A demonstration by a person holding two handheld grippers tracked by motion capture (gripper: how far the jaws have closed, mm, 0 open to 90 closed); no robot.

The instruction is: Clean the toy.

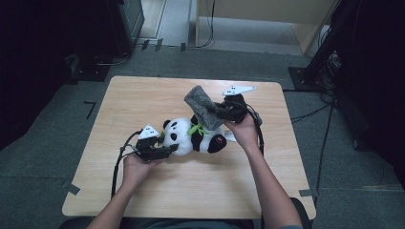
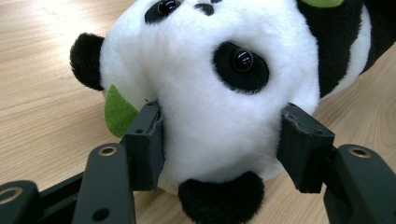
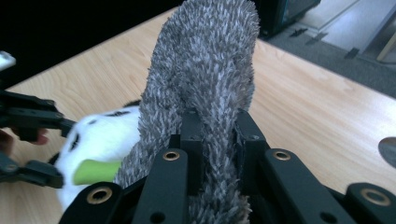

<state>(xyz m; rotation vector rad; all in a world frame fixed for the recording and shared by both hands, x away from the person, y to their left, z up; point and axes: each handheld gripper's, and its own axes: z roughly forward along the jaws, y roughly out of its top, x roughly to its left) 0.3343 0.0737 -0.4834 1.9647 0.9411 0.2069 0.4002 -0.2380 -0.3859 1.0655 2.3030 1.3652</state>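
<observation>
1. The panda lies mid-table on its side.
2. The left gripper has its jaws clamped on the panda's head.
3. The right gripper pinches a grey fuzzy cloth, raised above the panda's body.

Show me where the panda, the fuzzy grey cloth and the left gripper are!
panda (image 2: pixel 210 107): left gripper view, white face.
fuzzy grey cloth (image 3: pixel 205 70): right gripper view, upper part.
left gripper (image 1: pixel 168 150): high view, between its fingertips.
</observation>
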